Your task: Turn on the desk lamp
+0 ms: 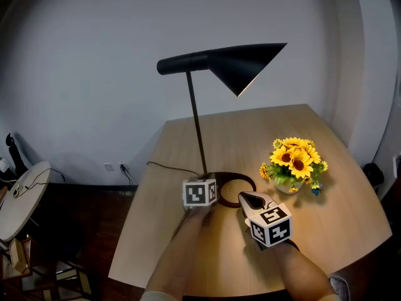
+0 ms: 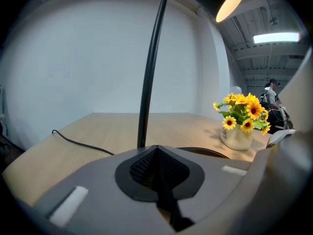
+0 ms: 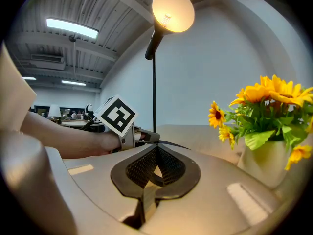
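Trainee: Head view?
Coach: Desk lamp [image 1: 241, 64] stands mid-surface [image 1: 341, 205], with a warm glow beneath it. Left gripper [image 1: 208, 196] and right gripper [image 1: 244, 198] sit by its base.
Trainee: Gripper views?
Coach: Left jaws closed, empty, facing the pole [image 2: 149, 72]. Right jaws closed, empty; bulb [image 3: 172, 11] lit. Likely done, so back out clear of the sunflowers [image 3: 271, 111].

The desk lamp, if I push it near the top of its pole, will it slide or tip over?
Probably tip rather than slide: the desk lamp has a tall thin pole and a wide shade overhanging one side. Its ring base likely holds weight low, so pushing there seems safer.
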Available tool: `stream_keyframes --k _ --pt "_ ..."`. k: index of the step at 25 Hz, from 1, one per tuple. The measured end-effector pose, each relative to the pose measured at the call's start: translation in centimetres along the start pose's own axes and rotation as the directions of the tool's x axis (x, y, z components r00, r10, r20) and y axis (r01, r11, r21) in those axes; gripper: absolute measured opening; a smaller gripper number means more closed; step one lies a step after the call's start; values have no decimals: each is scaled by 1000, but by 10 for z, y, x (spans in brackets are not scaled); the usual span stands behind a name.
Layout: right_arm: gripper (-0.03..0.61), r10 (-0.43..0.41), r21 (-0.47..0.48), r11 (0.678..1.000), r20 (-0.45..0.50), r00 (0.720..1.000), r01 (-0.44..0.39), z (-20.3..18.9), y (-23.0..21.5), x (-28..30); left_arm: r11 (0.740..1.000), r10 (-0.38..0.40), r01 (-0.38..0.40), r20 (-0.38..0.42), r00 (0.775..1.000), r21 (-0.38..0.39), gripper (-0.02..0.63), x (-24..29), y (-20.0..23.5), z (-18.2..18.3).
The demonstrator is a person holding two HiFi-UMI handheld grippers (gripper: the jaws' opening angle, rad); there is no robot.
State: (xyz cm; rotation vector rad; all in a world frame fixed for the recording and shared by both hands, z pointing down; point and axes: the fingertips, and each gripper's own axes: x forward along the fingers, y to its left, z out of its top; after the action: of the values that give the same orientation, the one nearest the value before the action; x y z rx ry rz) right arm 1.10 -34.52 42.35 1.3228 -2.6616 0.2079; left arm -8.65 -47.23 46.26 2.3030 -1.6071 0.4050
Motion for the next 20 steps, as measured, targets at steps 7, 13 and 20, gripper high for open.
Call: stream_keyframes --k 7,13,20 --pt "0 2 5 1000 0 1000 -2 0 0 0 1000 -1 1 28 1000 -14 -6 -3 2 2" --pt "0 -3 5 1000 7 1000 3 1 -1 1 1000 9 -9 52 999 -1 -5 -14 -4 7" --pt "0 -18 3 1000 8 1000 18 1 -5 1 998 18 -23 74 997 62 -3 -43 -18 3"
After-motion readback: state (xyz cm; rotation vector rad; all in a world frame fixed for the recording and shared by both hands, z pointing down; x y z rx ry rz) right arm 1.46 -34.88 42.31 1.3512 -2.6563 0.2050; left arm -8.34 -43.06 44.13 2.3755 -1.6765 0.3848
